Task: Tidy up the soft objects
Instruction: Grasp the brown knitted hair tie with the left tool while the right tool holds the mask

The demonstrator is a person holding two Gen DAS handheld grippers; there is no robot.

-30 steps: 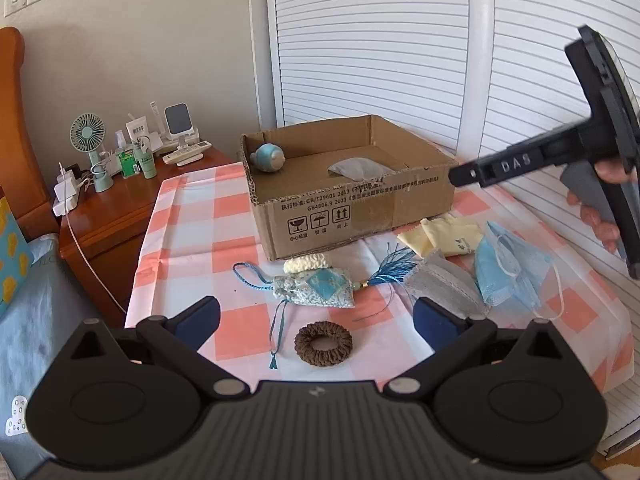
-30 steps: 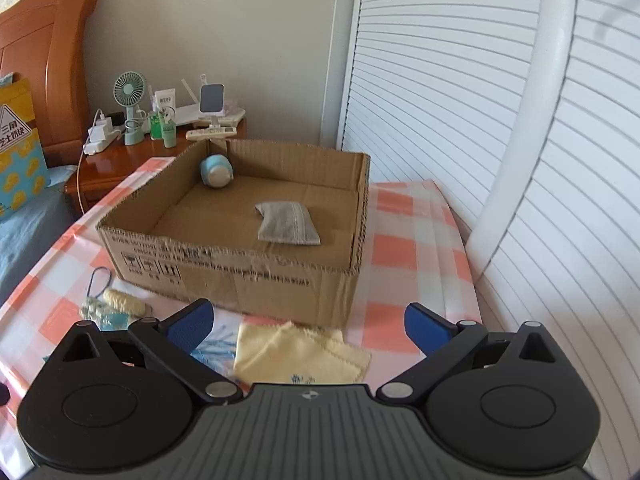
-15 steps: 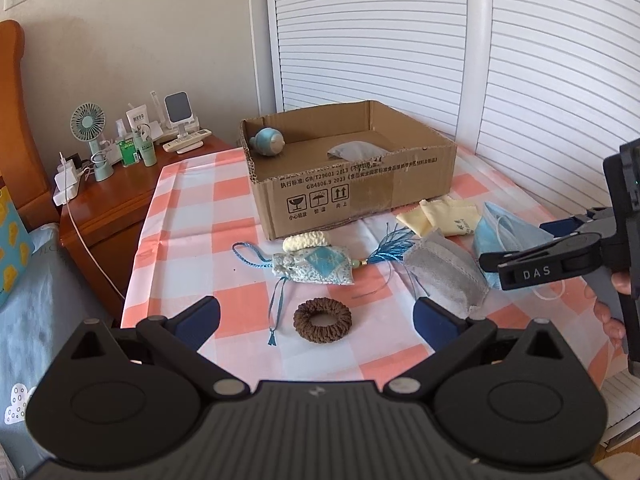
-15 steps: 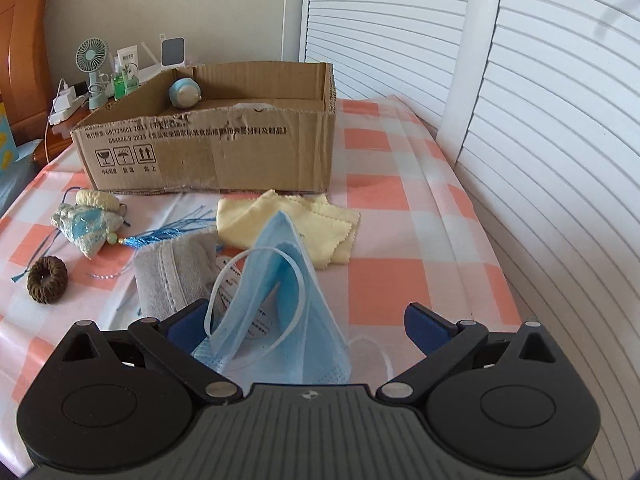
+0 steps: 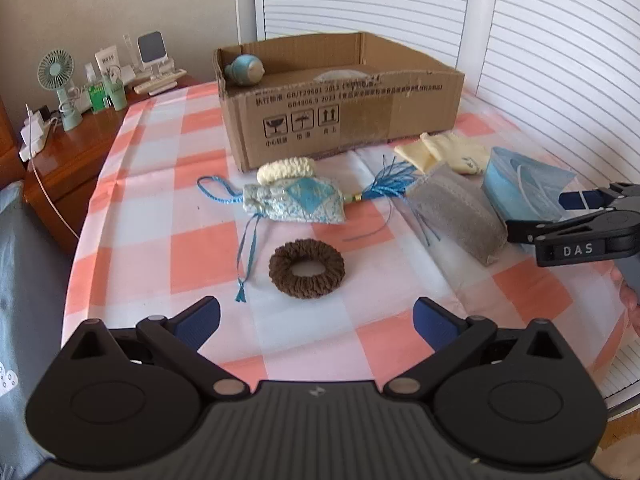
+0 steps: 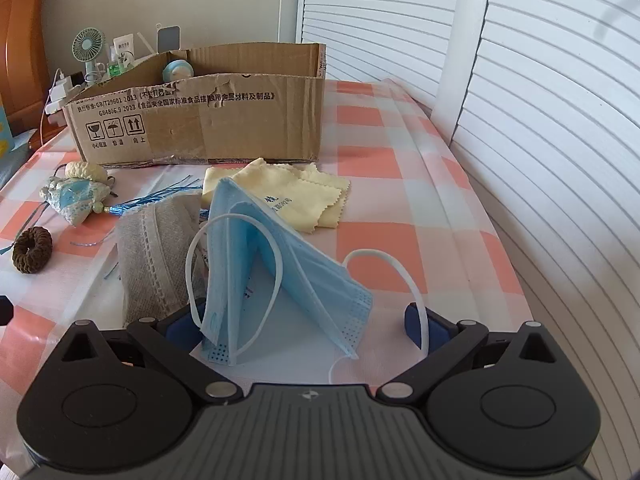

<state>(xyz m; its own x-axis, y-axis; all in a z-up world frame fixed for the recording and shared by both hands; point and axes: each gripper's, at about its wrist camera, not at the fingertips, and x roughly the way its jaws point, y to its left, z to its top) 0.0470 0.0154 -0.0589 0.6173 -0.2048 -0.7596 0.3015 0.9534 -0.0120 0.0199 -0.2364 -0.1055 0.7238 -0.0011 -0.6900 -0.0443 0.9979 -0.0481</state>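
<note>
A blue face mask (image 6: 276, 264) stands folded like a tent on the checked tablecloth, between the open fingers of my right gripper (image 6: 304, 326); it also shows in the left wrist view (image 5: 524, 188). A grey mask (image 6: 154, 252) lies left of it, a yellow cloth (image 6: 288, 196) behind it. A brown hair tie (image 5: 306, 268) lies just ahead of my open, empty left gripper (image 5: 316, 316). A blue sachet with tassel (image 5: 296, 204) and a cream piece (image 5: 286, 169) lie before the cardboard box (image 5: 340, 116), which holds a blue ball (image 5: 244, 70) and a grey cloth.
A wooden nightstand (image 5: 76, 148) at left carries a small fan (image 5: 60, 76), bottles and chargers. White shutter doors (image 6: 540, 120) run along the right side and back. The table edge (image 5: 616, 316) drops off at the right.
My right gripper has come down from over the box and moved forward around the blue mask. My left gripper has lowered and moved closer to the hair tie.
</note>
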